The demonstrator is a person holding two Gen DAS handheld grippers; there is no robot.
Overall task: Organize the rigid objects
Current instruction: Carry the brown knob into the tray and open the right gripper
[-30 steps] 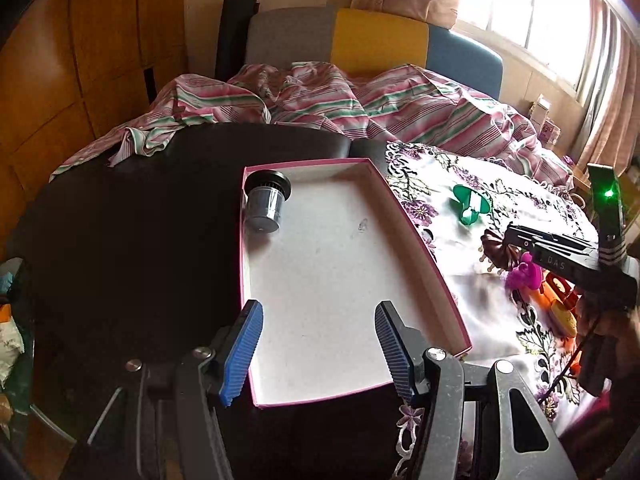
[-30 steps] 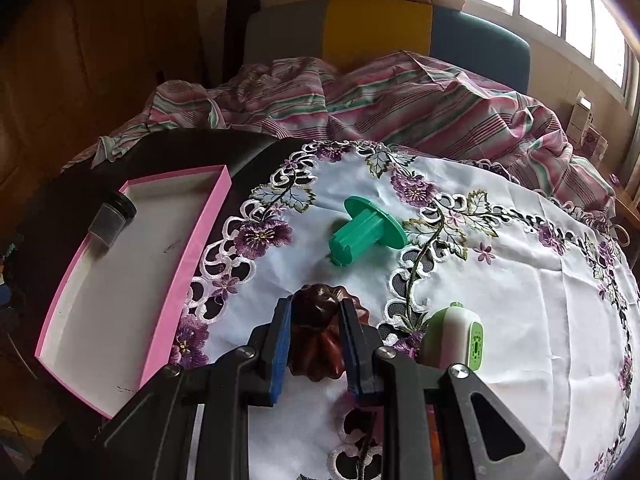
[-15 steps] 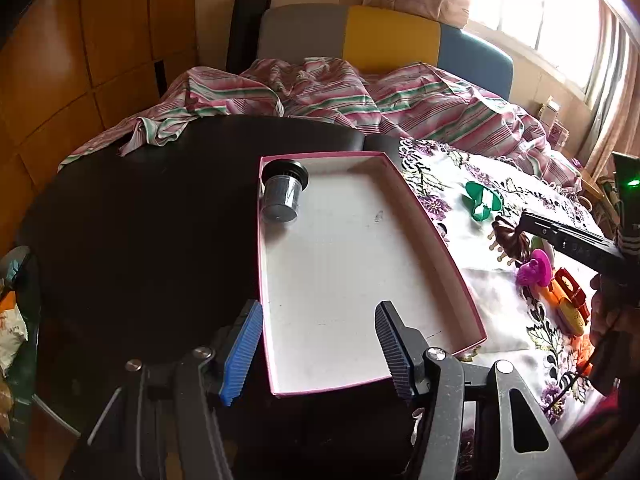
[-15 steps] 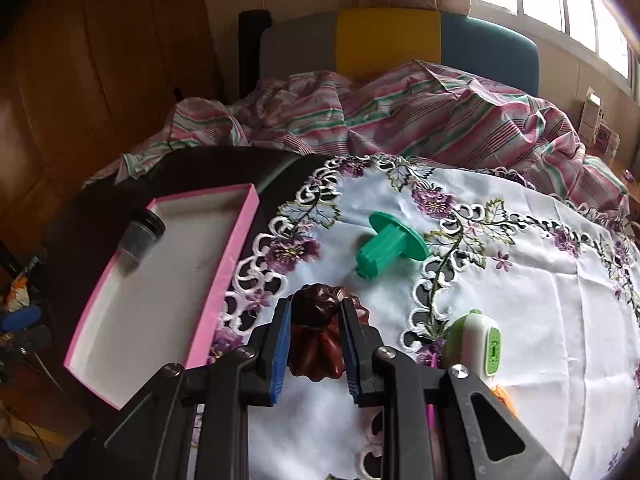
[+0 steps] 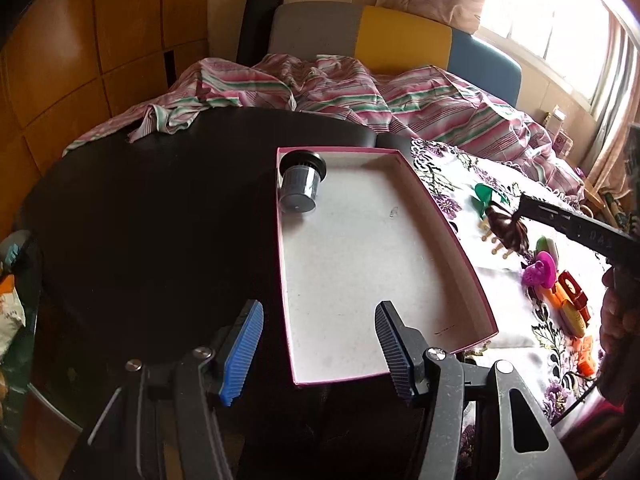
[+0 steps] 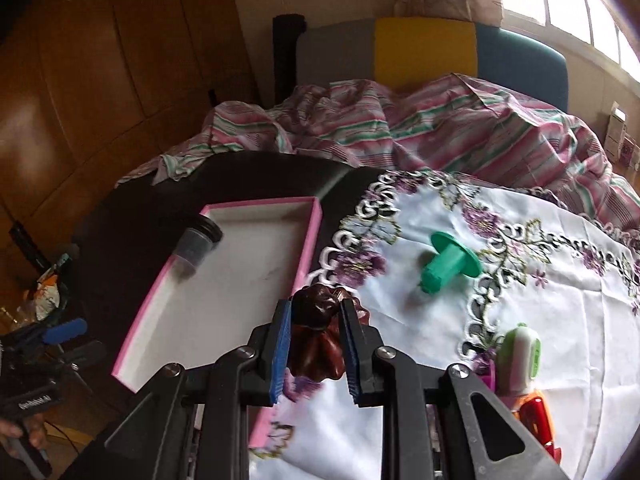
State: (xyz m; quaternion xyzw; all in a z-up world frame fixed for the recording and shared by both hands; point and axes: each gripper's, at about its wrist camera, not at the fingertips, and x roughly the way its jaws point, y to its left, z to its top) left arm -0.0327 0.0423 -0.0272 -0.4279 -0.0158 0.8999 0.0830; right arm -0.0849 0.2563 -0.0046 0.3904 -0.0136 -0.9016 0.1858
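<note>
My right gripper (image 6: 314,344) clenches the brown mould (image 6: 318,340); next I carry it to the pink tray (image 6: 308,240), lower left; left gripper (image 5: 318,354) gapes idle.

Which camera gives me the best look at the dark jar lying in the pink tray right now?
The left wrist view. There the dark jar lies on its side in the far left corner of the pink tray, unobstructed, with lid and ribbed body clear. The right wrist view shows the same jar smaller and blurrier, off to the side against the tray's left wall.
</note>
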